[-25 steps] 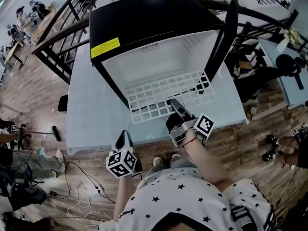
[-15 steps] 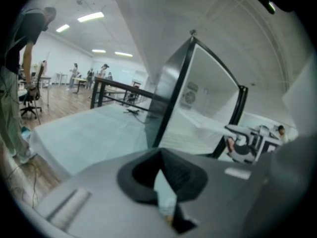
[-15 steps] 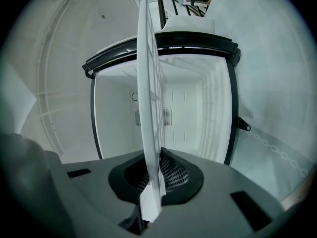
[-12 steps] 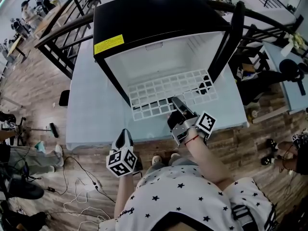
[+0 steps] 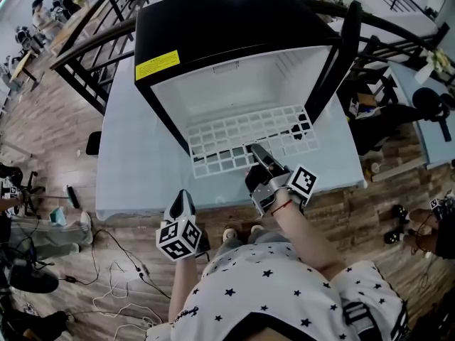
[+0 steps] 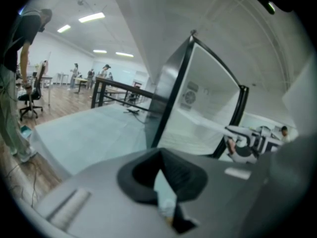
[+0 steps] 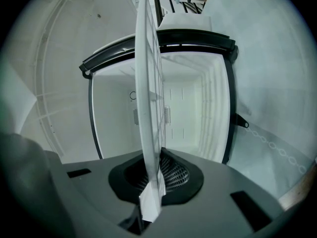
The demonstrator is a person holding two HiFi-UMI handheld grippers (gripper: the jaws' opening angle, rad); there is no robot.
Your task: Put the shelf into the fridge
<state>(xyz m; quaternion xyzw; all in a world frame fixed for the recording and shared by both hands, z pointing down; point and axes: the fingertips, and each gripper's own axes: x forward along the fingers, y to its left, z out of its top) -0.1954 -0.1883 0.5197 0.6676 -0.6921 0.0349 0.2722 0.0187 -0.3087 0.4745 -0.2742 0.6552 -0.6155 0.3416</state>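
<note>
A small black fridge (image 5: 213, 30) lies on its back side on the pale table, its white inside (image 5: 234, 91) open toward me. The white grid shelf (image 5: 242, 137) sits half inside the fridge mouth, its front edge sticking out. My right gripper (image 5: 257, 153) is shut on that front edge. In the right gripper view the shelf (image 7: 148, 98) runs edge-on from the right gripper (image 7: 151, 192) into the fridge cavity (image 7: 183, 108). My left gripper (image 5: 183, 206) hangs shut and empty by the table's near edge. In the left gripper view the left gripper (image 6: 166, 202) points at the fridge (image 6: 198, 103).
The fridge door (image 5: 340, 48) stands open at the right. The table (image 5: 142, 169) has bare surface to the left of the fridge. Black railings (image 5: 85, 41) stand behind. Cables (image 5: 121, 275) lie on the wood floor, and people stand far off at the left.
The shelf and right gripper have edged slightly toward the fridge. The left gripper has stayed put.
</note>
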